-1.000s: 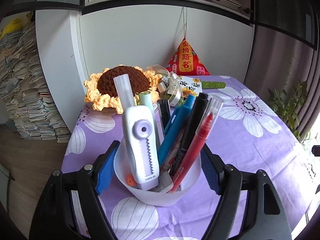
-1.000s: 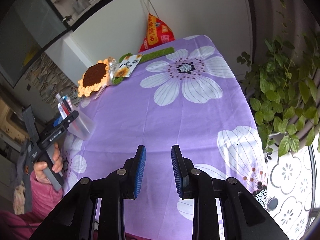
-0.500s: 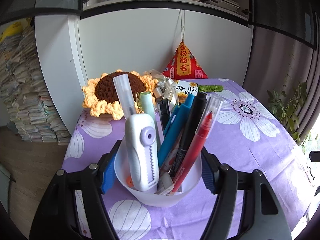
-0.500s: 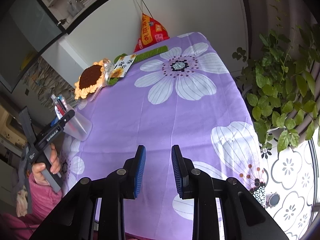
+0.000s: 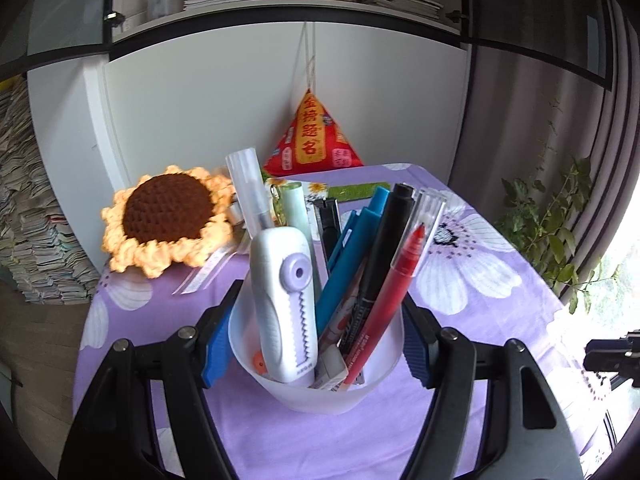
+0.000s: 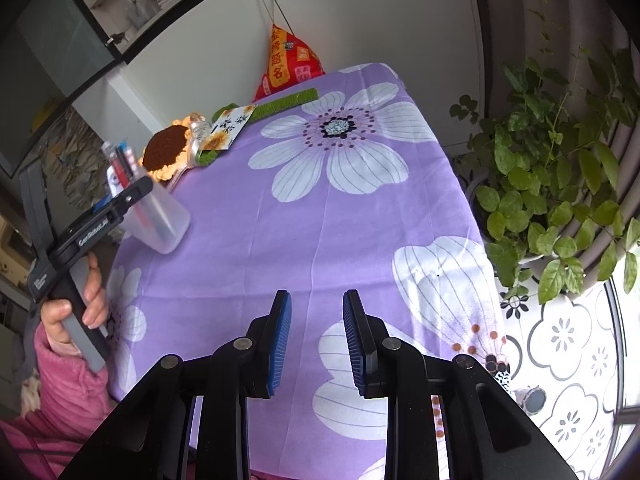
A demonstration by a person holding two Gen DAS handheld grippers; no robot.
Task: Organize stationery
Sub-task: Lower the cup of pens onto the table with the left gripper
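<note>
Stationery crowds a translucent white cup (image 5: 316, 396) clamped between the blue pads (image 5: 214, 344) of the left gripper (image 5: 314, 340), its jaws closed against the cup's 2 sides above a purple flowered tablecloth (image 5: 480, 304). Inside the cup stand a white correction tape dispenser (image 5: 280, 304), a red pen (image 5: 388, 296), a black marker (image 5: 380, 256) and a teal pen (image 5: 352, 256). Beyond the left gripper's tips lie a crocheted sunflower (image 5: 168, 220) and a red triangular pouch (image 5: 312, 140). The right gripper (image 6: 316, 332) hovers over bare cloth nearer the person, jaws parted a little and gripping nothing; a hand (image 6: 76, 300) in a pink sleeve (image 6: 60, 392) holds the left tool's handle.
</note>
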